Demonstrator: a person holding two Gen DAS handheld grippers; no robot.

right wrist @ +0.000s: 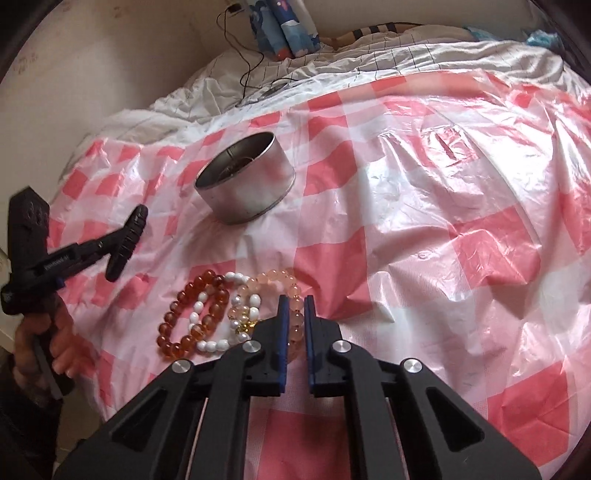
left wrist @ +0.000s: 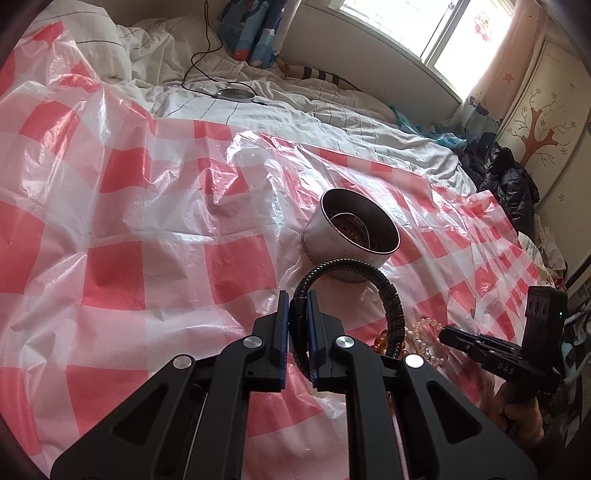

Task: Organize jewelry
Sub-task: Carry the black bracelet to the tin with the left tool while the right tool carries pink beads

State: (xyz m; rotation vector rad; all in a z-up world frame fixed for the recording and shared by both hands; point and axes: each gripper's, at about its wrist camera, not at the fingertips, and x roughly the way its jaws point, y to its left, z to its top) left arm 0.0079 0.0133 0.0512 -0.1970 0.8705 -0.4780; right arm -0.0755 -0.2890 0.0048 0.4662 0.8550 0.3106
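Surface: bed covered by a red-and-white checked plastic sheet (right wrist: 424,236), crumpled; white gridded bedding (left wrist: 295,110) lies beyond it at 12 o'clock, and a window (left wrist: 424,26) shows at 1 o'clock in the left wrist view.
Container: round metal tin (right wrist: 245,177), lid off, resting on the sheet at 11 o'clock of the right gripper; some contents show inside, too dim to identify.
Left gripper (left wrist: 297,314): jaws nearly closed, pads clamped on a black braided bracelet (left wrist: 388,295). The loop arcs up and over to 2 o'clock of the fingertips, its top edge crossing in front of the tin.
Left hand (right wrist: 55,343): wrapped around the left tool's handle, at 9 o'clock in the right wrist view.
Right gripper (right wrist: 296,310): jaws nearly closed, holding nothing. Fingertips sit over the pale pink bead bracelet (right wrist: 280,280); contact cannot be determined.
Remaining jewelry: amber bead bracelet (right wrist: 192,314) and white bead bracelet (right wrist: 221,321) lie overlapped on the sheet at 9 o'clock of the right fingertips, touching the pink one.
Background item: round grey disc with a black cable (left wrist: 236,94) on the bedding.
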